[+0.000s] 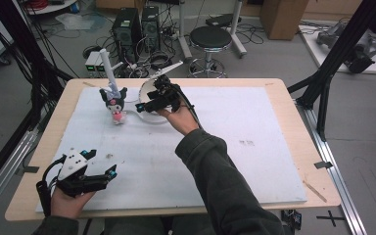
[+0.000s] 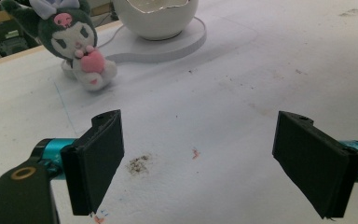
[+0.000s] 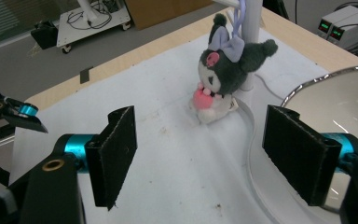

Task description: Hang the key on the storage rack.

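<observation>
The plush toy (image 3: 223,79) sat upright just beyond the right gripper (image 3: 200,158), whose jaws were spread with nothing between them, and beside the white bowl (image 3: 335,107). The right gripper view looked into that bowl, which held nothing, while the left gripper view showed the bowl's outside (image 2: 158,23). The left gripper (image 2: 198,163) rested well short of the toy, jaws spread over bare white mat (image 2: 214,93).

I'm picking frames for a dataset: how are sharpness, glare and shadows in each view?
High view: even, soft light, small and slightly soft, the plush low in detail. Left gripper view: plush and mat fairly sharp, faint shadows. Right gripper view: plush clear, bright glare along the bowl rim, near jaws a little soft.
</observation>
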Motion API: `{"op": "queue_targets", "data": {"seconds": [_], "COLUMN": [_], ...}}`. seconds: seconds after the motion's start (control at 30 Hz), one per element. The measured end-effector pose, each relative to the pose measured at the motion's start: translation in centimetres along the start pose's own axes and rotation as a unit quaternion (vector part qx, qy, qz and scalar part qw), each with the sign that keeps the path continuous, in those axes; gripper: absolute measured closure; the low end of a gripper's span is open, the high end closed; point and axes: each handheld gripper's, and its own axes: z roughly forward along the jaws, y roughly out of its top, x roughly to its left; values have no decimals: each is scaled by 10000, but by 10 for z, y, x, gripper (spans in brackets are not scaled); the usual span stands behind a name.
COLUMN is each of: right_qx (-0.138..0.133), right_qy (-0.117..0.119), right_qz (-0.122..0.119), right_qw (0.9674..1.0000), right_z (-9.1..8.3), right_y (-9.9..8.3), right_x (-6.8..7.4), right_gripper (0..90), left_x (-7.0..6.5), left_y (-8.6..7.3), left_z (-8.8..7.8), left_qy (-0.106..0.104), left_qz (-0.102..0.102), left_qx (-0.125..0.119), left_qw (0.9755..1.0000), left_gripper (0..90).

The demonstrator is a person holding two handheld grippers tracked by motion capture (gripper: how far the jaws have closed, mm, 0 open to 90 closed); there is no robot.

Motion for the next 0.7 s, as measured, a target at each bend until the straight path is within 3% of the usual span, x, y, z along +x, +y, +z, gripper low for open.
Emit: {"op": "queue_targets", "data": {"seconds": [0.3,0.7], "right_qx": [-54,-131], "right_qy": [0,-107], "right_qz": [73,-64], "right_qw": [10000,9998], "right_z": [-13,-32], "right_y": [-8,-11], "right_x": [-1,2], "right_gripper": [214,167], "left_x": [0,0], "left_y": [1,1], "left_z": [2,2], "left_qy": [-13,-24], "left_qz": [32,36], "left_qx": [9,26], "left_qw": [10000,10000], "left_gripper": [169,169]}}
